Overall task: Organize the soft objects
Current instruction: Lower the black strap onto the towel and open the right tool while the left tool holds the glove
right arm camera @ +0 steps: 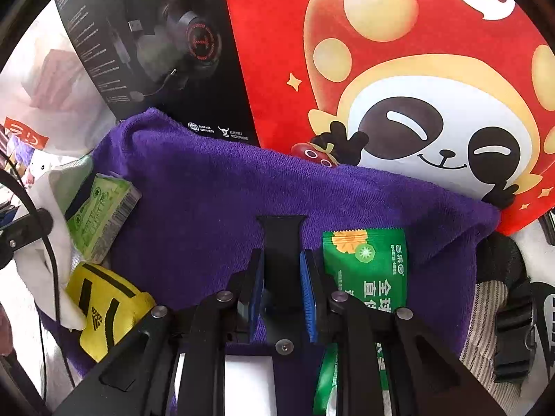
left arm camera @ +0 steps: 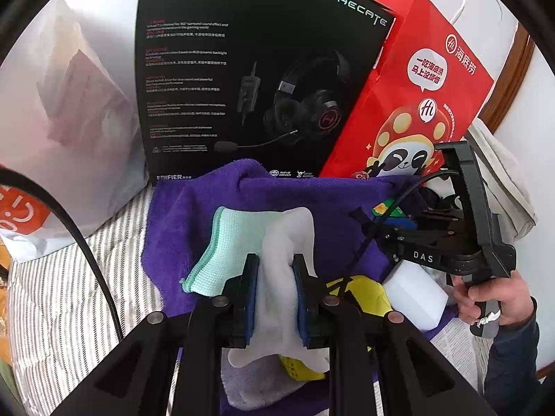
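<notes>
My left gripper (left arm camera: 275, 277) is shut on a white and mint-green cloth (left arm camera: 277, 242), held above a purple towel (left arm camera: 215, 204). My right gripper (right arm camera: 280, 274) is shut on a black strap (right arm camera: 281, 239) over the same purple towel (right arm camera: 215, 187). In the left wrist view the right gripper's body (left arm camera: 451, 228) is at the right, held by a hand. A yellow sock with black stripes (right arm camera: 104, 308) lies at the towel's left edge. The white cloth (right arm camera: 45, 242) shows at the far left of the right wrist view.
A black headset box (left arm camera: 242, 69) and a red paper bag (left arm camera: 416, 97) stand behind the towel. A green snack packet (right arm camera: 367, 267), a green tissue pack (right arm camera: 104, 215) and a white sponge block (left arm camera: 416, 294) lie on the towel. A white plastic bag (left arm camera: 62, 121) sits left on striped bedding (left arm camera: 62, 294).
</notes>
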### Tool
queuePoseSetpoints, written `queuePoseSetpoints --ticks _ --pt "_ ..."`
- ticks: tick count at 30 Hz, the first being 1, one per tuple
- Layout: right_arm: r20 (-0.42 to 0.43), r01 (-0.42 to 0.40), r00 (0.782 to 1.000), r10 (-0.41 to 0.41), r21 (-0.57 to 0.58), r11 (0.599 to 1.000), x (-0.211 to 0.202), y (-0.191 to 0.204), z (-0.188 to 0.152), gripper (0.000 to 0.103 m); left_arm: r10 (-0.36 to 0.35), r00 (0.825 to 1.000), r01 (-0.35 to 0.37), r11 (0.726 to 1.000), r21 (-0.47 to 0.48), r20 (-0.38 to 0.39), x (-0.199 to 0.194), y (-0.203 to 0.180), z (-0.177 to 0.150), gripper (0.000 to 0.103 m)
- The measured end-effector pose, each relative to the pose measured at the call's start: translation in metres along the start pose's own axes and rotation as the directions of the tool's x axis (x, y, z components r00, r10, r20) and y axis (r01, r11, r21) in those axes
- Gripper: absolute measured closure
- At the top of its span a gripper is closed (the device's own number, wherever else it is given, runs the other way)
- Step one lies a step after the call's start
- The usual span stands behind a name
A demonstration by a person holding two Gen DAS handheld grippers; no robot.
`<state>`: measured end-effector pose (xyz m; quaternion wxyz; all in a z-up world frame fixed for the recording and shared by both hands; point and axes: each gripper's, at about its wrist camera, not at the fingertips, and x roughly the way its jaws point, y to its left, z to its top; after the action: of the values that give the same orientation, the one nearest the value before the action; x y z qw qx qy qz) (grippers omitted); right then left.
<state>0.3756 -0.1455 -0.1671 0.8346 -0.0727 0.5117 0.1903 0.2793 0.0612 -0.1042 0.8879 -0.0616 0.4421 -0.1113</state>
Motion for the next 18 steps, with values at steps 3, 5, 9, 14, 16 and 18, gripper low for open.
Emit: queuePoseSetpoints --ticks 3,5,9,14,16,18 --pt "0.012 -0.004 1.000 0.003 0.013 1.000 -0.009 -0.005 -0.002 0.072 -0.019 1.000 0.018 1.000 -0.010 -0.007 0.004 0.000 0.004 0.085" --pt "0.026 0.011 1.000 -0.011 0.017 1.000 -0.016 -0.009 -0.003 0.065 -0.026 1.000 0.026 1.000 -0.006 -0.010 0.007 -0.002 0.007 0.085" --pt "0.074 0.023 0.997 -0.025 0.029 0.999 -0.046 -0.014 -0.014 0.062 -0.045 0.999 0.045 0.999 0.003 -0.021 0.017 -0.010 0.014 0.085" --pt "0.111 0.041 0.993 -0.046 0.053 0.998 -0.073 -0.020 -0.035 0.059 -0.034 0.998 0.035 0.999 0.017 -0.047 0.038 -0.020 0.023 0.084" --pt "0.121 0.052 0.991 -0.061 0.070 0.996 -0.084 -0.022 -0.045 0.059 -0.032 0.998 0.033 0.999 0.021 -0.059 0.048 -0.022 0.024 0.084" --pt "0.130 0.054 0.989 -0.065 0.088 0.995 -0.092 -0.022 -0.057 0.059 -0.029 0.996 0.031 0.999 0.023 -0.087 0.059 -0.025 0.023 0.082"
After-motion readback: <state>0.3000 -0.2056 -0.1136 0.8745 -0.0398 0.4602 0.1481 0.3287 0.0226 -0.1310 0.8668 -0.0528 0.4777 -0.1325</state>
